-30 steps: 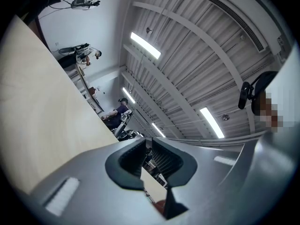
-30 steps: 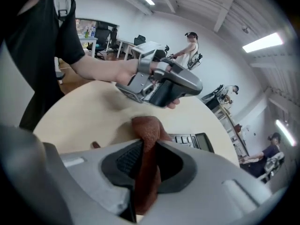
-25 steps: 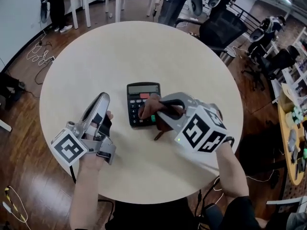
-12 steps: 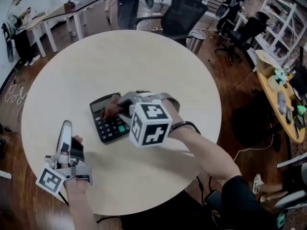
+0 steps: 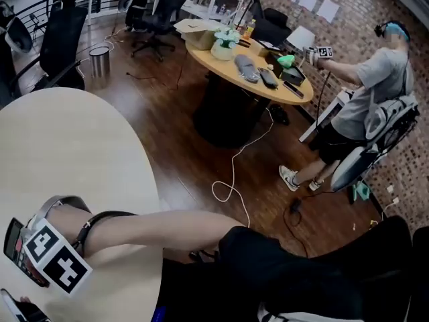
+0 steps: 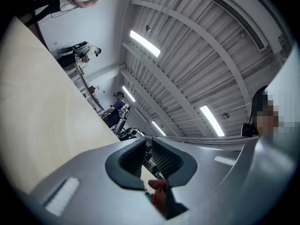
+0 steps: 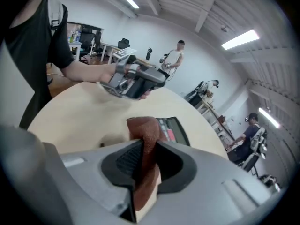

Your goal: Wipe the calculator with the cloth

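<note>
The right hand-held gripper (image 7: 146,150) has its jaws clamped on a rust-brown terry cloth (image 7: 143,132). The fabric is pinched between the ribbed pads and its free end sticks out past the tips. Just beyond that end, a black desk calculator with a grey display and a red key (image 7: 174,130) lies flat on the round pale wooden tabletop (image 7: 70,116). The cloth overlaps the calculator's near-left corner in the right gripper view, but whether it touches the keys cannot be told.

Farther across the tabletop, to the left of the calculator, the person's left hand (image 7: 96,74) holds the left hand-held gripper (image 7: 157,78) above the surface, well apart from the calculator. Its own view shows the jaws drawn together with nothing between them, pointing upward at ceiling beams and strip lights.

The head view is turned to the right, away from the work. Only the tabletop's right edge shows, with the right forearm (image 5: 154,227) reaching to the lower left and the marker cube (image 5: 57,260) at its end. Beyond lie a dark wooden floor (image 5: 167,113), a loose white cable (image 5: 231,180), an oval wooden table (image 5: 221,66) crowded with items, and a person in a grey shirt (image 5: 375,86) at the far right.
</note>
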